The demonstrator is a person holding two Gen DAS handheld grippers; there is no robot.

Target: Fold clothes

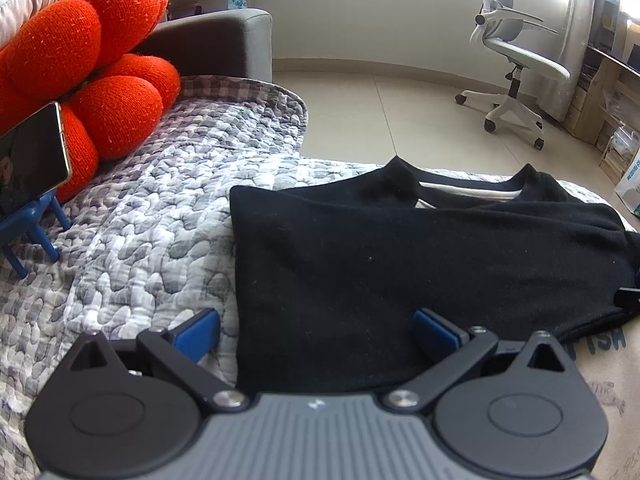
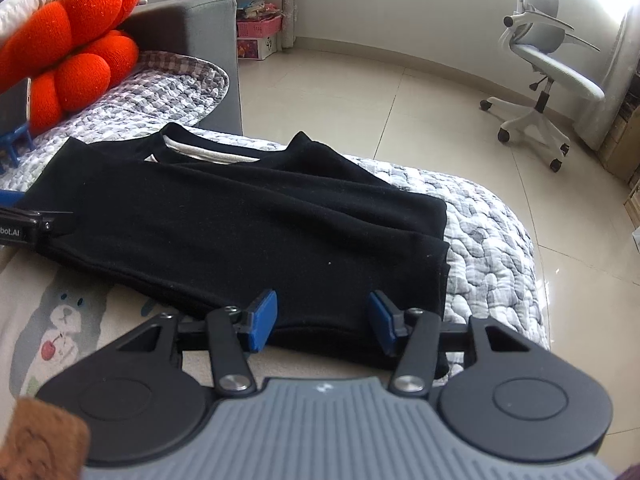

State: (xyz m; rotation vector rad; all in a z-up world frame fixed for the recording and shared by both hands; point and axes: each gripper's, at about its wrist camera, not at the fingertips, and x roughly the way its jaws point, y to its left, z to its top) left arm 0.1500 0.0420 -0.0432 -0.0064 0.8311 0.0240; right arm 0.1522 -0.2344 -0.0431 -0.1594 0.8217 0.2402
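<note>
A black shirt (image 1: 400,272) lies folded flat on the grey quilted bed cover (image 1: 152,208), its neck opening with a white inner band turned away from me. My left gripper (image 1: 316,332) hangs over the shirt's near left corner, open wide, and the cloth's left edge runs between its blue pads (image 1: 200,332). In the right wrist view the shirt (image 2: 240,232) fills the middle. My right gripper (image 2: 323,320) stands open over the near hem by the right corner, with nothing pinched between its pads (image 2: 262,320). The left gripper's side shows at the edge (image 2: 24,224).
An orange flower cushion (image 1: 92,80) and a phone on a blue stand (image 1: 32,160) sit at the left on the quilt. A grey sofa arm (image 1: 224,44) stands behind. A white office chair (image 2: 552,64) is on the tiled floor (image 2: 400,92). A cartoon-print sheet (image 2: 60,312) lies near me.
</note>
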